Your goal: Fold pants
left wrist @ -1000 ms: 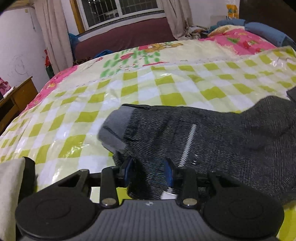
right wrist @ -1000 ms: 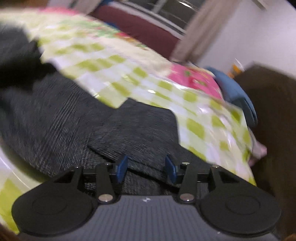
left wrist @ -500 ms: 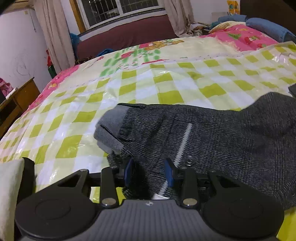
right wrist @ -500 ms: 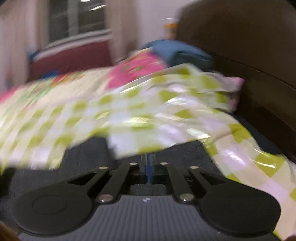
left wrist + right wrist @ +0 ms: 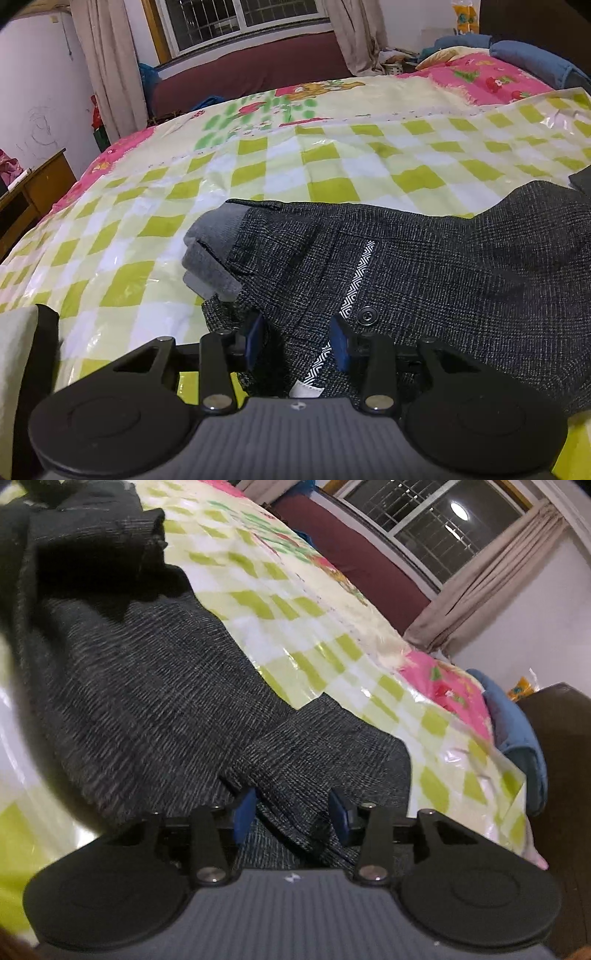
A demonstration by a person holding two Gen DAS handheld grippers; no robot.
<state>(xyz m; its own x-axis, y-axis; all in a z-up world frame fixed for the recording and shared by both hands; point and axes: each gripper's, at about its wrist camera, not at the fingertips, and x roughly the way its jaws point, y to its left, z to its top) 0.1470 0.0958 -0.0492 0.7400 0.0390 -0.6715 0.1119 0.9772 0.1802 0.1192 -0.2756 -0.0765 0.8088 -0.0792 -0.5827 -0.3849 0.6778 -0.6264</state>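
Observation:
Dark grey checked pants (image 5: 424, 273) lie across the bed, with the grey-lined waistband (image 5: 218, 240) at the left and a black button (image 5: 367, 315) by the fly. My left gripper (image 5: 297, 338) stands open at the near waist edge, with fabric lying loosely between its blue pads. In the right wrist view the pants (image 5: 147, 686) stretch away to the upper left, and a leg end (image 5: 325, 738) lies folded over them. My right gripper (image 5: 291, 814) sits over that leg end, its jaws opening, cloth between the pads but not pinched.
A glossy green-and-white checked sheet (image 5: 332, 177) covers the bed. A wooden desk (image 5: 33, 188) stands at the left, a maroon bench (image 5: 251, 70) under the window, and a blue pillow (image 5: 517, 731) and dark headboard (image 5: 565, 760) at the right. Pale cloth (image 5: 14, 369) hangs beside my left gripper.
Half a second ago the right gripper was shut and swung toward the headboard; now it is back over the folded leg end with its jaws apart. The left gripper has hardly moved.

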